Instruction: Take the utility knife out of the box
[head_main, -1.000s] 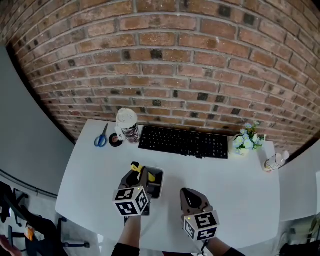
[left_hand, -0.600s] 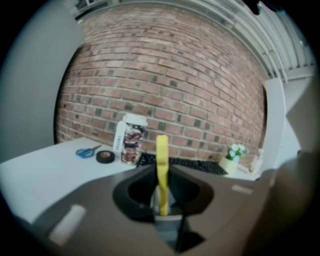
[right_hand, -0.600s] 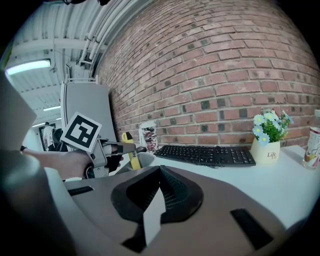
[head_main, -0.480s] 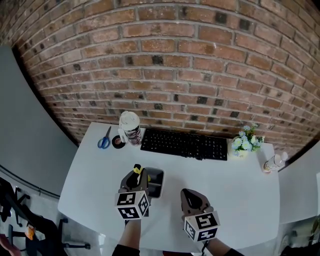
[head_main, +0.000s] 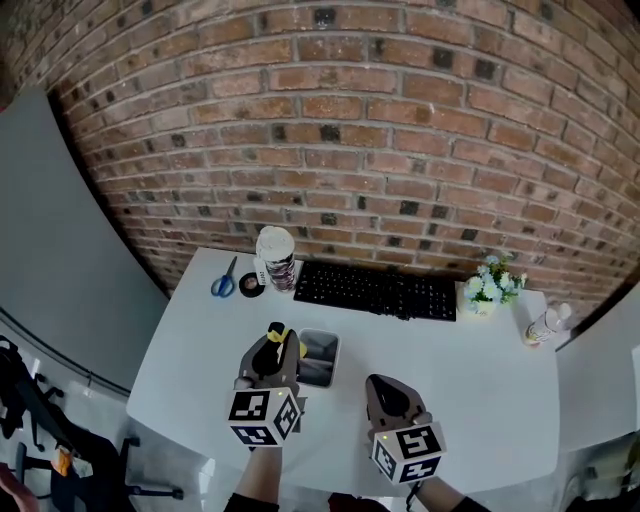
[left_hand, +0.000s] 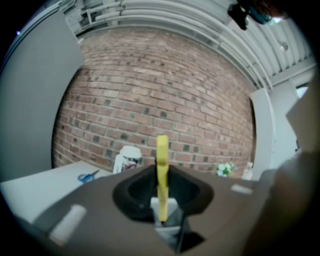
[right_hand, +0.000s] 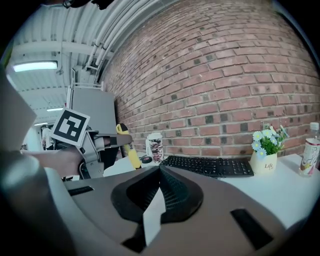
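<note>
1. The left gripper (head_main: 271, 352) clenches the yellow knife (head_main: 276, 331). Its jaws have just been closing, and the knife sits between them.
2. In the left gripper view the knife stands upright, its lower end pinched between the pads and its upper end clear above them.
3. The knife is out of the box (head_main: 320, 358), held above the desk (head_main: 490, 390). In the head view it shows at the box's left edge.
4. The grey box rests on the desk, just right of the left gripper and in front of the keyboard (head_main: 375, 290).
5. The right gripper (head_main: 390, 392) hovers right of the box, apart from it. Its jaws are pressed together with nothing between them.
6. Along the brick wall (head_main: 400, 130), from left to right, stand scissors (head_main: 224, 284), a cup (head_main: 276, 256), the keyboard, flowers (head_main: 486, 288) and a bottle (head_main: 545, 324).
</note>
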